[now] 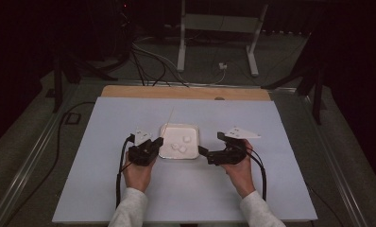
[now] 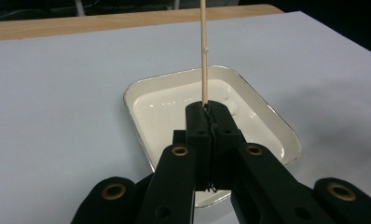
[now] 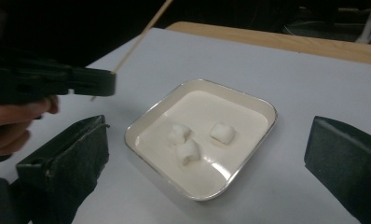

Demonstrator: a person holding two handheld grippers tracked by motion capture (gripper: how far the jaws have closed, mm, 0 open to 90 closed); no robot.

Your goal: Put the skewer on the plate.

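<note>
A shallow white tray (image 1: 194,127) with a metal rim lies mid-table, and three white marshmallows (image 3: 187,151) rest in it. My left gripper (image 1: 154,144) sits at the tray's left edge, shut on a thin wooden skewer (image 2: 203,46) that rises from its tips, leaning up and away over the tray (image 2: 151,109). The skewer (image 3: 141,35) carries nothing. My right gripper (image 3: 207,130) hovers at the tray's right side, wide open, jaws spread on either side of the tray (image 3: 266,116) and not touching it. From there the left gripper (image 3: 95,81) appears off to the left.
A white sheet (image 1: 106,165) covers the table, and a strip of bare wood (image 1: 129,91) runs along its far edge. Beyond it, cables (image 1: 153,61) lie on the floor beside a white stand's legs (image 1: 181,52). Metal rails (image 1: 35,156) run along both sides of the table.
</note>
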